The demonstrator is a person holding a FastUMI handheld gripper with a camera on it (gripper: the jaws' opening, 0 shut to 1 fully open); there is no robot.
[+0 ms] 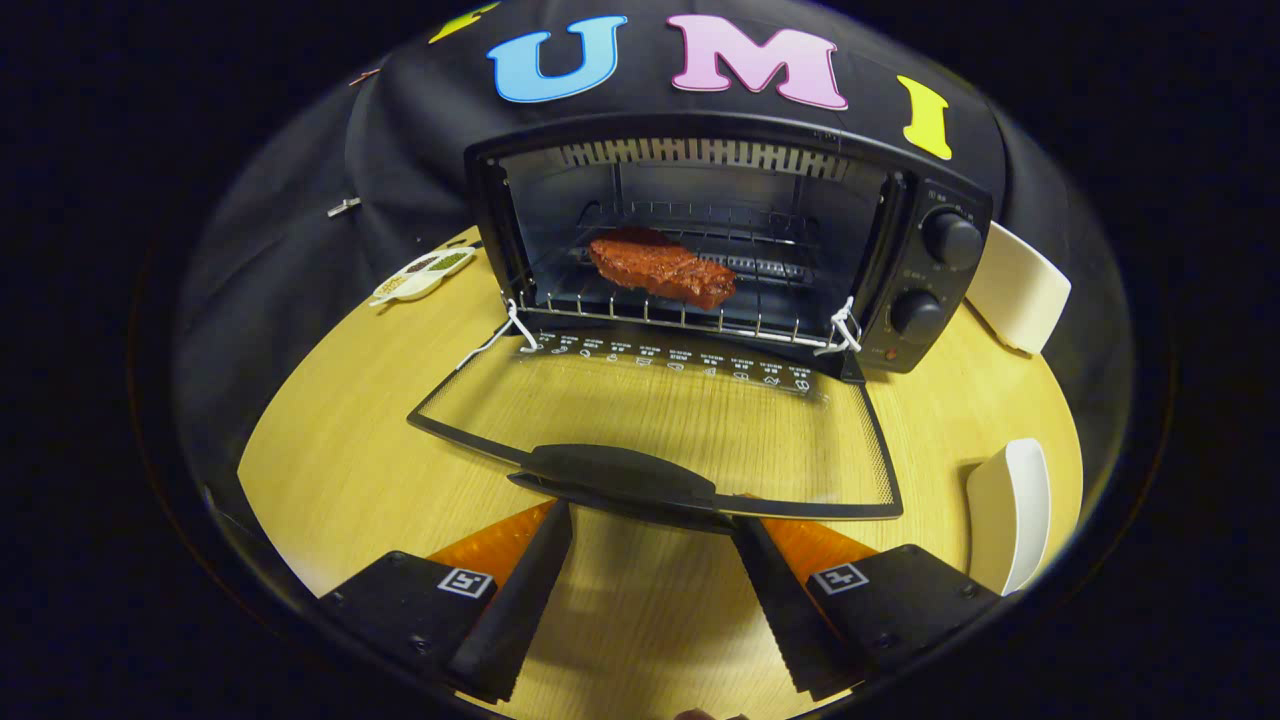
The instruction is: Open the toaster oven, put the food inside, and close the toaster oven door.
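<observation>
— So where's the claw (650, 525)?
— Spread wide, fingers just under the door handle (625, 475), holding nothing.
— And the food (662, 268)?
— Beyond, on the rack inside the toaster oven (730, 235) (door (660, 420) flat down over the bench (340, 440)).

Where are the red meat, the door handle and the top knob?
Reddish-brown slab of meat (660, 268), gripper view: middle of its top.
Black curved door handle (620, 472), gripper view: centre of the bar.
Black round upper knob (952, 239), gripper view: its face.
</observation>
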